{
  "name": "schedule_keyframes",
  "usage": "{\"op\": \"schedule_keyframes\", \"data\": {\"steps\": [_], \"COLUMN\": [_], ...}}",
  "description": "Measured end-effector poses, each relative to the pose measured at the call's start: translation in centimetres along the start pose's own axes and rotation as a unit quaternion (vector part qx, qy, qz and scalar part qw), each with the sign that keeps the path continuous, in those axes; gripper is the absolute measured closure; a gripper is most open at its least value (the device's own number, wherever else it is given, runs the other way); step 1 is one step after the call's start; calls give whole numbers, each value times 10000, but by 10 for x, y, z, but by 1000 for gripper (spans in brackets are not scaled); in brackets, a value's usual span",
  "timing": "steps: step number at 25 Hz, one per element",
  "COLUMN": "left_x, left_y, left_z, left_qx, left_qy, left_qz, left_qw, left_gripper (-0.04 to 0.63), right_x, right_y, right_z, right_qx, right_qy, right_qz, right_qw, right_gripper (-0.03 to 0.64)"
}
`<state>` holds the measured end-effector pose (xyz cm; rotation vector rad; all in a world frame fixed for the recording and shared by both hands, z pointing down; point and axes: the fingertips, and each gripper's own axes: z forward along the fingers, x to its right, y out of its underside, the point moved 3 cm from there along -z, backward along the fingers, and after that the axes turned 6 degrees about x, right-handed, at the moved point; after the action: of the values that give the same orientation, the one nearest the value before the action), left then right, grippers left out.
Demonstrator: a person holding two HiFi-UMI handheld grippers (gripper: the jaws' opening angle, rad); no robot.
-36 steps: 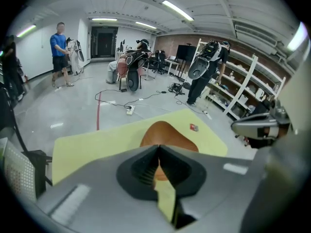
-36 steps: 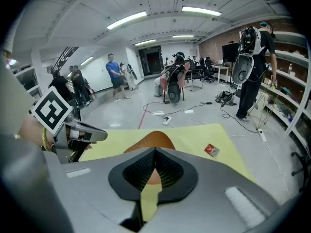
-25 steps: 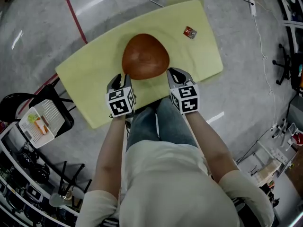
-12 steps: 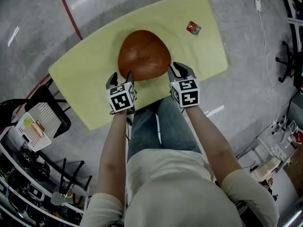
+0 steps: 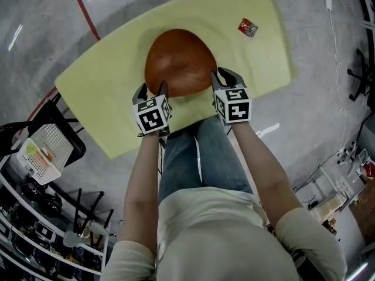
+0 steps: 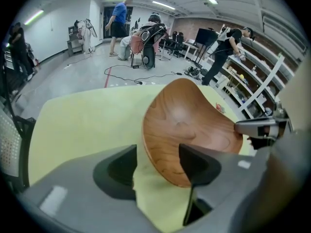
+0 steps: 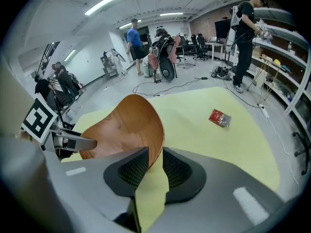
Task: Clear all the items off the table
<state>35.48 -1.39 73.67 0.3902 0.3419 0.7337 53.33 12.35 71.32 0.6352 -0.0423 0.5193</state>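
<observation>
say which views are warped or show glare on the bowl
left gripper view: strong fisheye, dark corners, soft sheen inside the wooden bowl; right gripper view: same warp, no glare on it; head view: milder warp, bright streaks on the floor.

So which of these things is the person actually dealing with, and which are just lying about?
Job in hand:
- wooden bowl
- red packet
- yellow table they sit on
- left tool and right tool: jaws have just been opening, the bowl's rim between each pair

Just lying about:
- white basket
- red floor line
- storage shelves
</observation>
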Motion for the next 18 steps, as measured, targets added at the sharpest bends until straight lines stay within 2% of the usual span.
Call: {"op": "schedule_keyframes", "data": {"steps": [7,11,14,18], "left_x": [-3,-6,-8,-7], "left_y": [3,3,4,4], "left_z": [8,10,9,9], "left_qx": [-14,-18,-41,-82], "left_qy": [7,-61,-52,-20], "left_qz": [-35,-1,65,139], "left_qw": [10000,10000,10000,9999], "left_gripper": [331,381,448,489], "right_x": [0,1,0,-2], "right_y": [1,-1,0,0], "right_z": [12,17,16,15], "right_qx": [41,32,7,-68], "right_qy": [-11,28,84,170], "right_qz": [68,56,50,75], "right_qw": [10000,10000,10000,9998], "right_gripper": [531,532,536,541]}}
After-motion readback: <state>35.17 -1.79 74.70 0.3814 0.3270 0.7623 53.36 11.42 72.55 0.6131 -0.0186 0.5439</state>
